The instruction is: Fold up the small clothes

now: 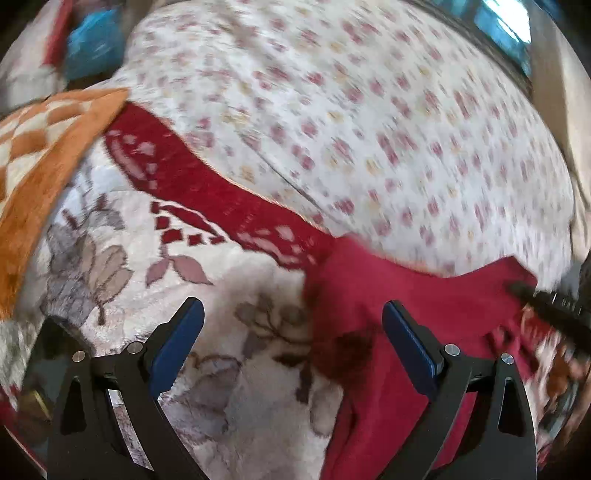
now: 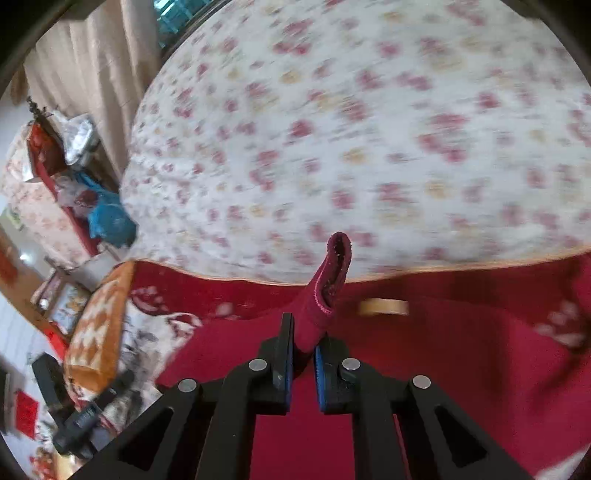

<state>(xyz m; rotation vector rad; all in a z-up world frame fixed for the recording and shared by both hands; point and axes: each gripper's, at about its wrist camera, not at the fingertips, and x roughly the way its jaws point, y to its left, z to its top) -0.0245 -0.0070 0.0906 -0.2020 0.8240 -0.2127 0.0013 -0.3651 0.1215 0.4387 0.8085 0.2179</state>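
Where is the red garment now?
The red garment lies on the patterned blanket; in the right wrist view the right gripper pinches its hemmed edge.

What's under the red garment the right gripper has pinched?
The red garment, pinched by the right gripper, lies on the red-bordered blanket. Whatever lies beneath its spread middle is covered.

Pretty busy room tbh. Big bed with a white sheet [image 2: 369,129] covered in little pink and yellow flowers, and a fuzzy blanket [image 1: 129,266] with a red border and grey leaf pattern laid over the near end. Orange checkered cloth [image 1: 40,155] off to one side. Beige curtain [image 2: 96,70] hangs by a bright window [image 2: 177,14], daylight coming in. Cluttered stuff beside the bed, including a blue bag [image 2: 109,221].
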